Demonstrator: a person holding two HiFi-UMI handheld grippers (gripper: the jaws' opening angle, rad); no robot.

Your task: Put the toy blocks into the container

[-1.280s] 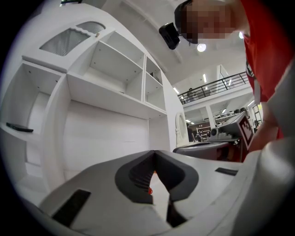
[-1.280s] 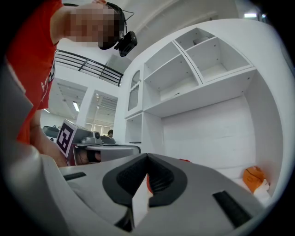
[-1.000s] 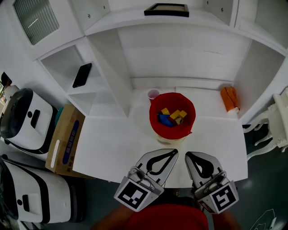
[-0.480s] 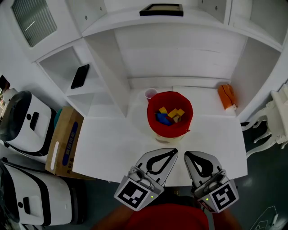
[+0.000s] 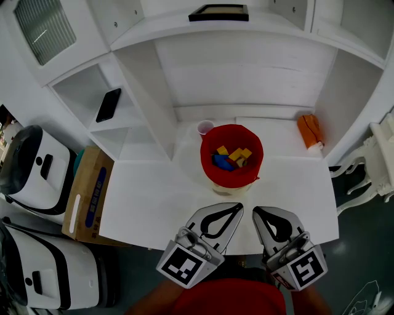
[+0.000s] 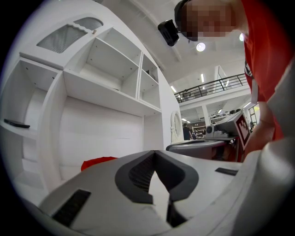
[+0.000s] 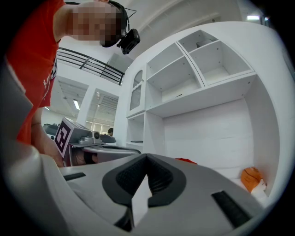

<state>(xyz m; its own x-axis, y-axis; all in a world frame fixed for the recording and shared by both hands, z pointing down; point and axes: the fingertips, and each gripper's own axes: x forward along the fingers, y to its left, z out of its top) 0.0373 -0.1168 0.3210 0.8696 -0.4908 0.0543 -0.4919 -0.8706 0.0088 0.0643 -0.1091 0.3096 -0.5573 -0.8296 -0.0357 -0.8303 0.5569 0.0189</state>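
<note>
Both grippers are sitting side by side at the near edge of the white desk (image 5: 154,203), pointing level toward the back wall. Left gripper (image 5: 235,210): jaws pressed together, pinching nothing. Right gripper (image 5: 258,213): same, jaws together, nothing between them.

The red container (image 5: 207,161) is standing upright mid-desk, ahead of the tips, roughly in line with the gap between the two grippers and apart from both. The blocks (image 5: 230,158) are lying inside it: yellow and blue ones are showing, count unclear. In the left gripper view only the container's red rim (image 6: 99,161) is peeking over the jaw. In the right gripper view the container (image 7: 186,161) is showing as a thin red sliver past the jaw top.

Only bare desk top is lying between the tips and the container.

Around it:
- A small pink cup (image 5: 205,128) is standing just behind the container, to its left. I can't tell if they are touching.
- An orange thing (image 5: 309,132) is lying at the desk's back right, well apart from the container.
- A phone (image 5: 108,104) is lying on a left side shelf.
- A dark picture frame (image 5: 218,12) is lying on top of the shelf unit.
- A cardboard box (image 5: 89,194) is sitting just beside the desk's left edge, with white machines (image 5: 34,163) next to it.
- A white chair (image 5: 375,166) is standing off the desk's right side.
</note>
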